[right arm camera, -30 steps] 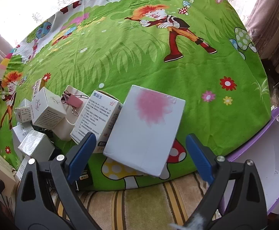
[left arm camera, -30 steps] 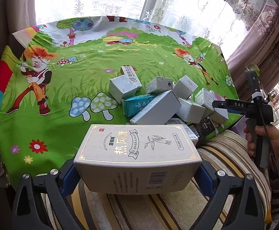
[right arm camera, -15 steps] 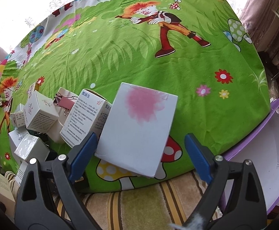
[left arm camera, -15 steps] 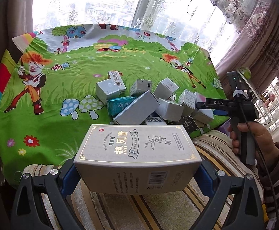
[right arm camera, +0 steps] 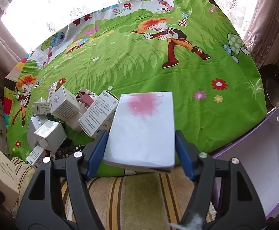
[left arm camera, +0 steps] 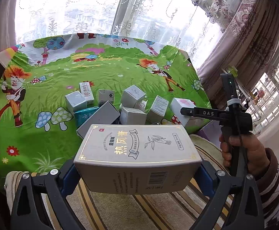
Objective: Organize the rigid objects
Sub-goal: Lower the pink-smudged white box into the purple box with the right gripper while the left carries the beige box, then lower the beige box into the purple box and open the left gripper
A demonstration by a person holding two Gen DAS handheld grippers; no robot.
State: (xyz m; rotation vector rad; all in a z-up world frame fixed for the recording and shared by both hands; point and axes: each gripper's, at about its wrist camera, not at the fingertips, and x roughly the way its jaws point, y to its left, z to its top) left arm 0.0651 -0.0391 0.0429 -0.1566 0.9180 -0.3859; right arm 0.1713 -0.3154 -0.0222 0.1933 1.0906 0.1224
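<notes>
My left gripper (left arm camera: 137,170) is shut on a large beige box with Chinese lettering (left arm camera: 137,153), held in the air near the table's front edge. My right gripper (right arm camera: 140,149) is shut on a white box with a pink blotch (right arm camera: 142,128), lifted off the green cartoon tablecloth (right arm camera: 158,72). The right gripper also shows in the left wrist view (left arm camera: 185,112), with the pink-blotched box (left arm camera: 181,105) in it. A pile of small white, silver and teal boxes (left arm camera: 108,107) lies on the cloth; the same pile shows in the right wrist view (right arm camera: 62,115).
An open purple box with a white inside (right arm camera: 263,163) stands at the right, below the table edge. A striped cushion (right arm camera: 139,195) lies under both grippers. A pink binder clip (right arm camera: 87,98) sits in the pile. Curtains and windows (left arm camera: 158,15) lie behind the table.
My right gripper has shut on the pink-blotched box and lifted it off the cloth. My left gripper has pulled back and up with the beige box, away from the pile.
</notes>
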